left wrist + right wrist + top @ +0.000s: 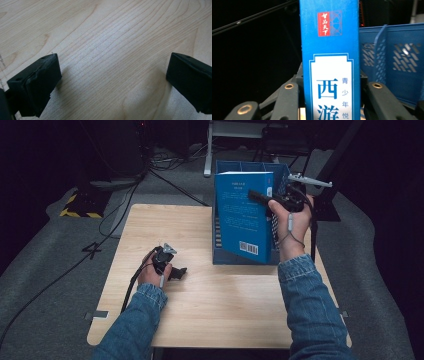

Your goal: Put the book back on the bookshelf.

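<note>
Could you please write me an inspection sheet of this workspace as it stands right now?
Surface: light wooden table, bare wood between the left gripper's fingers in the left gripper view.
Job's things: blue book, held upright over the front of the blue perforated file rack; spine with Chinese lettering faces the right gripper's camera.
Clutter: nothing seen on the table.
Grippers: left gripper rests low on the table, fingers wide apart, nothing between them; right gripper shut on the book's spine.
Cables: one trails from each gripper; more black cables cross the floor at left.
Surroundings: grey carpet, dark room, yellow-black striped base behind.
</note>
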Motion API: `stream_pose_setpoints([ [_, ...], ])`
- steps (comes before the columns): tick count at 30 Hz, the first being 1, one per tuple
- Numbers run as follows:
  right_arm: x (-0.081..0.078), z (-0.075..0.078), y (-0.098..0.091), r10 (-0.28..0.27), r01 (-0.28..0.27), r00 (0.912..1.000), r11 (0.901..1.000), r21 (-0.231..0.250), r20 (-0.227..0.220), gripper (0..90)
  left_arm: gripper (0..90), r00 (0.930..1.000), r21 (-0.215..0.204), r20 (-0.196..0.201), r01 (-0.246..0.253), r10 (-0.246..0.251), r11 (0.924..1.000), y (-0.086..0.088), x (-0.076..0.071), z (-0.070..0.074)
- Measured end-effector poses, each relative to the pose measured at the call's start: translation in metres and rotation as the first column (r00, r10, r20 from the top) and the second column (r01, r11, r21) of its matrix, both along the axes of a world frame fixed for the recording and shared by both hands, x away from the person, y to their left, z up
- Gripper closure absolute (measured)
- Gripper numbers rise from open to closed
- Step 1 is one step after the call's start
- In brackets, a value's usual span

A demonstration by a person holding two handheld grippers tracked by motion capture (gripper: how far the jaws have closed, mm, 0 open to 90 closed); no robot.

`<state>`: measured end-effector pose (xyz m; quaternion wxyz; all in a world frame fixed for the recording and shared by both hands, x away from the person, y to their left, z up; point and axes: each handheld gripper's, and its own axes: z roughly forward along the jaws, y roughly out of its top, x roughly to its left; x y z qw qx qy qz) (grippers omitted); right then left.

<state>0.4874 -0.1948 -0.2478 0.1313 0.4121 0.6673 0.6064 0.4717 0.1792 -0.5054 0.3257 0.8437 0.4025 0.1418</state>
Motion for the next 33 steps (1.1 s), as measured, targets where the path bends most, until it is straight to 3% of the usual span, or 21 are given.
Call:
stream_pose_setpoints([
  [9,0.037,0.004,-0.002,-0.077,0.078,0.9966,0.9969,0.013,-0.029,61.8,0.1,1.0,0.001,0.0,0.001,-0.001,1.0,0.0,0.0,0.0],
  [13,0.052,0.003,-0.004,-0.086,0.089,0.9951,0.9943,0.058,-0.048,61.8,0.1,1.0,0.001,-0.001,0.001,-0.001,1.0,0.0,0.0,0.0],
  [16,0.063,-0.002,-0.009,-0.097,0.106,0.9918,0.9875,0.117,-0.083,61.8,0.2,1.0,0.001,-0.001,0.001,-0.001,1.0,0.0,0.0,0.0],
  [19,0.071,-0.008,-0.009,-0.115,0.13,0.9878,0.9809,0.145,-0.105,61.8,0.1,1.0,0.0,-0.001,0.0,0.0,1.0,0.0,0.0,0.0],
  [27,0.085,-0.013,0.016,-0.167,0.17,0.9838,0.9846,0.039,-0.065,61.8,0.1,1.0,0.001,0.0,0.001,-0.001,1.0,0.0,0.0,0.0],
  [33,0.086,-0.015,0.037,-0.165,0.166,0.986,0.9856,0.034,-0.024,61.7,0.1,1.0,0.003,0.001,0.003,-0.003,1.0,0.0,0.0,0.0],
])
